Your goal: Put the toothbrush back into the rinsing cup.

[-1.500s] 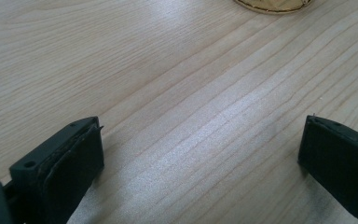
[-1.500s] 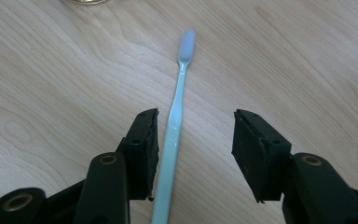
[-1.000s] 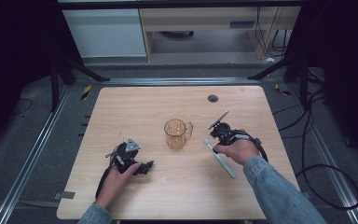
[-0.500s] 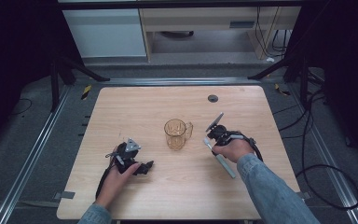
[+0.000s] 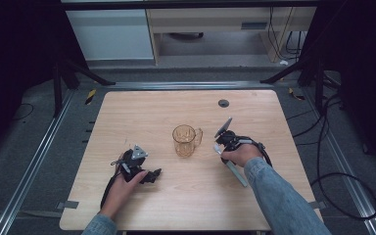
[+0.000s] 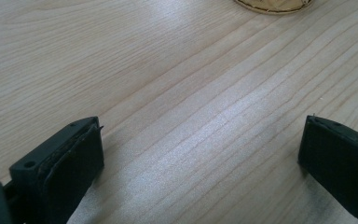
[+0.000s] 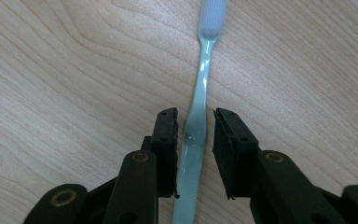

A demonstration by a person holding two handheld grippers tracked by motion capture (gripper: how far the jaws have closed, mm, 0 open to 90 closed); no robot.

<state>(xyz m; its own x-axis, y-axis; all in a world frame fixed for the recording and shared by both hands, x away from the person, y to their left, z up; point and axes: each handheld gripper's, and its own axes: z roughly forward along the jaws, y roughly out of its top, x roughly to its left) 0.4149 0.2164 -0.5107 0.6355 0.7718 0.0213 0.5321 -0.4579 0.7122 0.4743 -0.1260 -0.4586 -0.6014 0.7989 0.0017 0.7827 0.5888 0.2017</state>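
A clear amber glass mug [image 5: 185,140] stood upright near the middle of the light wooden desk [image 5: 142,110], its handle turned toward the right gripper [image 5: 221,143]. Just beside the mug on that handle side, the person's right hand [image 5: 241,152] held the right gripper low over a pale blue-green toothbrush [image 7: 198,116], which lay flat on the desk. In the high view the toothbrush [image 5: 234,168] ran out from under the hand, slanting away from the mug toward the person's edge of the desk. In the right gripper view the fingers [image 7: 168,144] stood on either side of the translucent handle, with the white bristle head further out beyond the tips; the jaws had just been closing around it, the left finger at or nearly at the handle and a thin gap showing on the other side, so the pads had not clearly pinched it. On the other side of the mug and nearer the person, the left hand [image 5: 123,182] rested the left gripper [image 5: 152,175] on the desk, its grey three-cornered plate on top. In the left gripper view its fingers [image 6: 77,158] were spread wide over bare wood, and the mug's base [image 6: 272,4] showed at the top edge of that view
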